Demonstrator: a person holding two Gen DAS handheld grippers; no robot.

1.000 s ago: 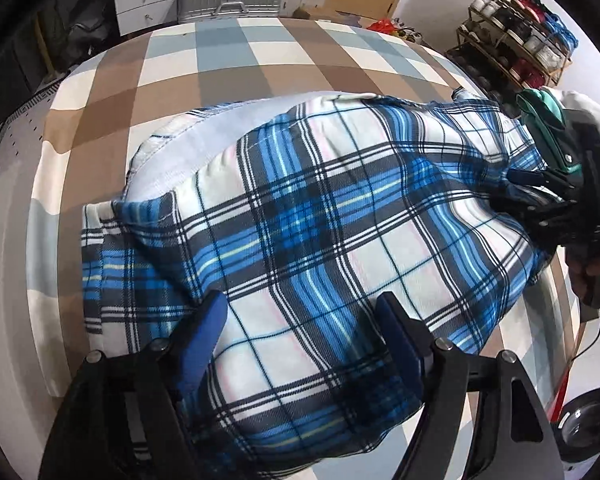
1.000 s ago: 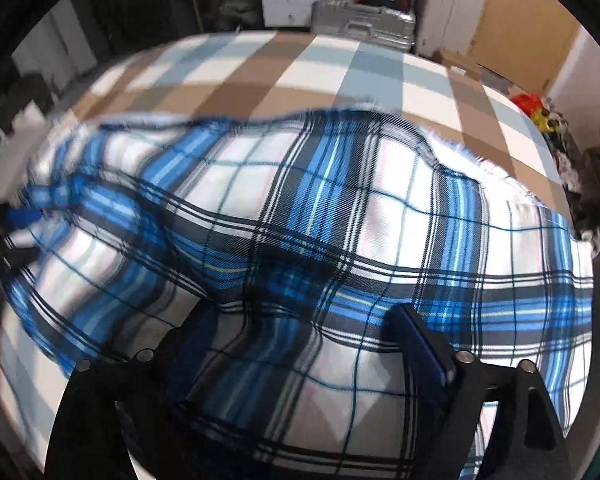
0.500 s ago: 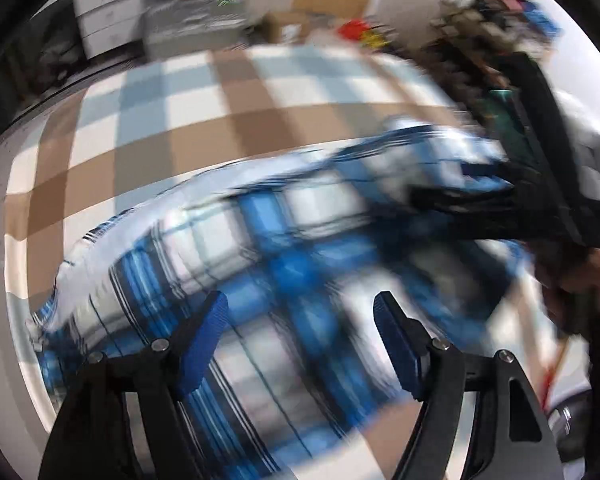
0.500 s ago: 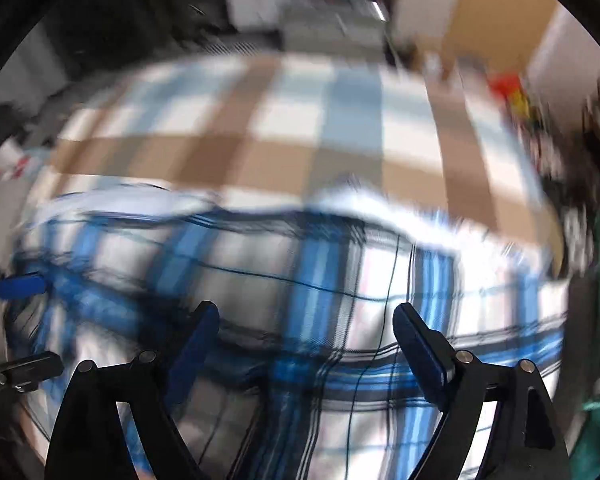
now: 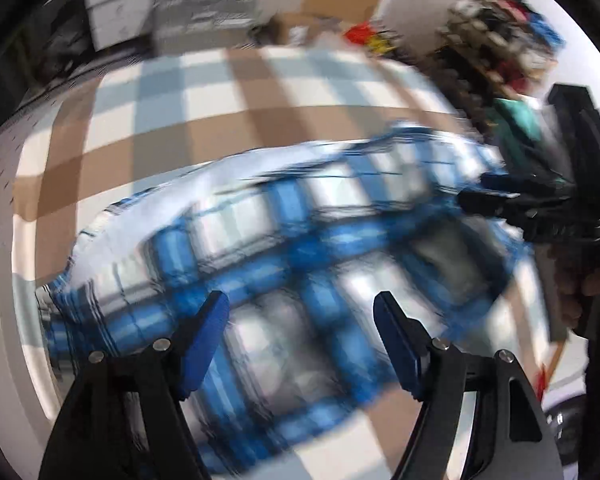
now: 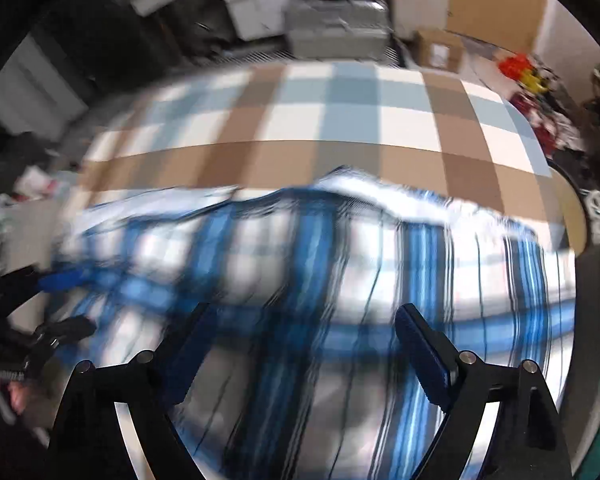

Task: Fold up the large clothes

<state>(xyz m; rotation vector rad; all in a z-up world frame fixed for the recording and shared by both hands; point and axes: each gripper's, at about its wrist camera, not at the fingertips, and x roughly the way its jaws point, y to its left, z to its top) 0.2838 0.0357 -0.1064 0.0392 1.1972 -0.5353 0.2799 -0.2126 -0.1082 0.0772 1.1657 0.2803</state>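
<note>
- Left wrist view: The left gripper is seen with its jaws wide apart, and nothing is held between them. The blue plaid cloth is spread flat below on the checked bedcover, which looks like the top of a bed. A pale inner side is shown along the far edge of the cloth, so it seems to be folded over once already. The right gripper is seen at the right side, over the cloth's right end, held by a hand. The picture is blurred, so small folds cannot be told.
- Right wrist view: The right gripper is seen over the cloth. Its jaws are opening, and nothing is gripped between them. The left gripper is seen at the left edge, near the cloth's left end.
- How it will handle: The cloth is judged to be soft, thin and light. It will sag and slide if only one layer is pinched. It is best taken at two corners of one edge, with all layers caught together.
</note>
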